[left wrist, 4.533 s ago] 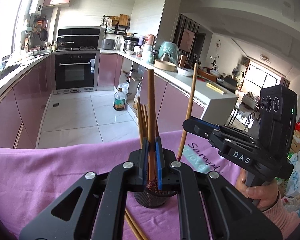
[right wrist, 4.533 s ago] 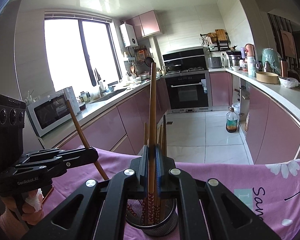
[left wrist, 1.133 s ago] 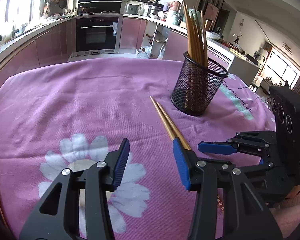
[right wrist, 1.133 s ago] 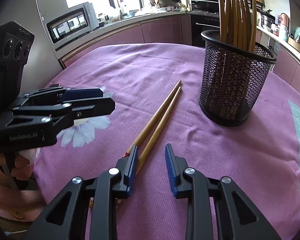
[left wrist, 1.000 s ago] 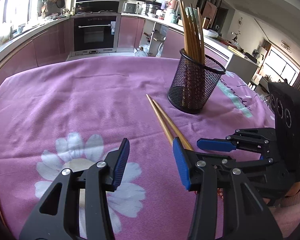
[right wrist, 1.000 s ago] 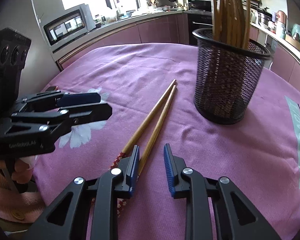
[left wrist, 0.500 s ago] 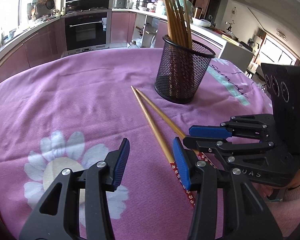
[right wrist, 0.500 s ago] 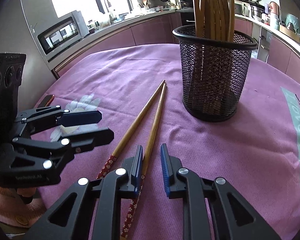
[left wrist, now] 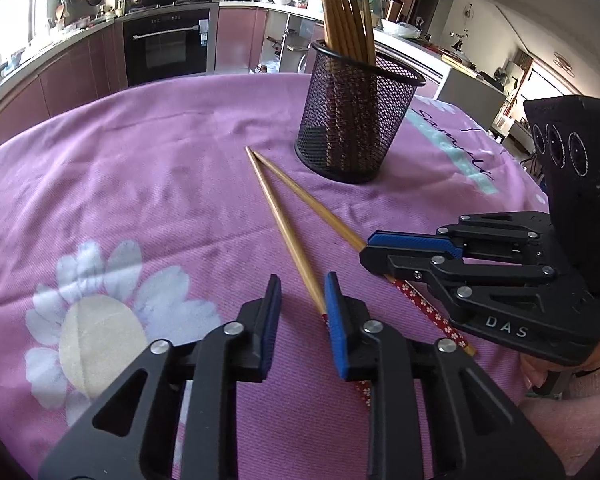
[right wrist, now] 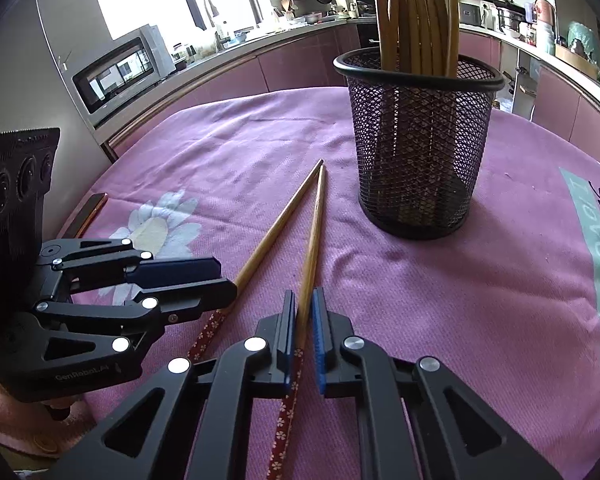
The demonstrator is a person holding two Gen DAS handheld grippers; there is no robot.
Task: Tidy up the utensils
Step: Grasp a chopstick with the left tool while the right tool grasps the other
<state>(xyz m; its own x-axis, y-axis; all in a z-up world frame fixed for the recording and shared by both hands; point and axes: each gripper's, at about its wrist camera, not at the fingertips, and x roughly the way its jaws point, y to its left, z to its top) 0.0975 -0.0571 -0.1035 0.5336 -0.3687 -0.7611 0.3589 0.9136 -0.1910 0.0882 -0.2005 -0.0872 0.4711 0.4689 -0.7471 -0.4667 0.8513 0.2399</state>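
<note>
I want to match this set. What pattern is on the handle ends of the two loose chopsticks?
Dark red with small white flowers on the chopsticks; clearest in the right wrist view.

Clamped between right gripper pads: one chopstick. Left of it, second chopstick; ahead right, mesh holder.

Two chopsticks beside mesh holder

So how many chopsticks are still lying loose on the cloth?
2. One lies between the right gripper pads; the other runs beside it, its patterned end under the left gripper. The rest stand in the mesh holder.
</note>
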